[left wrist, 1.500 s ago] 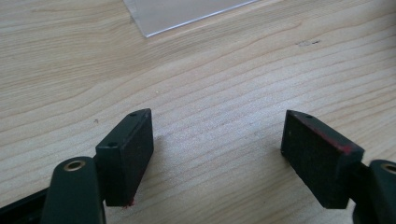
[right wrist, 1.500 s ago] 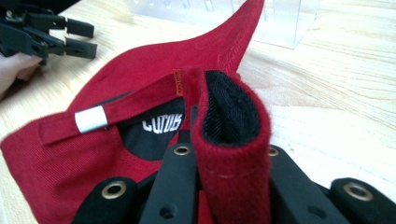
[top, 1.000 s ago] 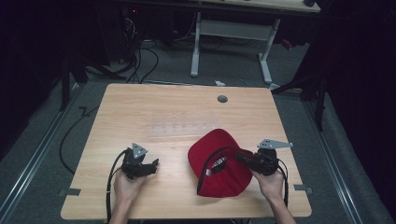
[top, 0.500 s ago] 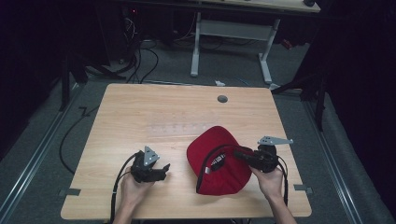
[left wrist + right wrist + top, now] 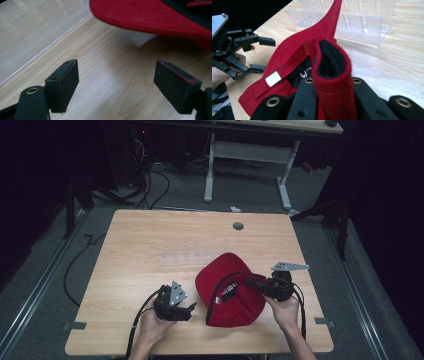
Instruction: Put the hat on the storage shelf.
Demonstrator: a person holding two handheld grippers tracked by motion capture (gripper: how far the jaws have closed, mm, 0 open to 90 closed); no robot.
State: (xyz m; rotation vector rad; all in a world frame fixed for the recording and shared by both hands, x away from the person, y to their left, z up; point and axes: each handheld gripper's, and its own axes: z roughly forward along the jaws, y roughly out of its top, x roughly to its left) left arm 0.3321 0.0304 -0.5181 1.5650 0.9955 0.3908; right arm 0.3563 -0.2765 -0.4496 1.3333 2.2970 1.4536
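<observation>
my right gripper (image 5: pixel 329 85) pinches the red cap's (image 5: pixel 227 292) rear band, cap on the bench (image 5: pixel 150 250). left gripper (image 5: pixel 125 85), fingers spread, nears the brim; i'd grip it next.

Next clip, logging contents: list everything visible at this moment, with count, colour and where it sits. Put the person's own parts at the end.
Cap: one, red with black lining, near-right part of the table, rear edge pinched and lifted.
Cap strap buckle: one, silver, on the cap's red back strap.
Clear slotted rack: one, transparent plastic, on the table beyond the cap.
Table: one, light wood, with a round grey grommet near its far edge.
Second table frame: one, white legs, on the floor behind.
Cables: several, black, on the grey floor at far left.
Left gripper: one, black, jaws open, just left of the cap.
Right gripper: one, black, shut on the cap's rear edge.
Hands: two, at the near edge, one holding each gripper.
</observation>
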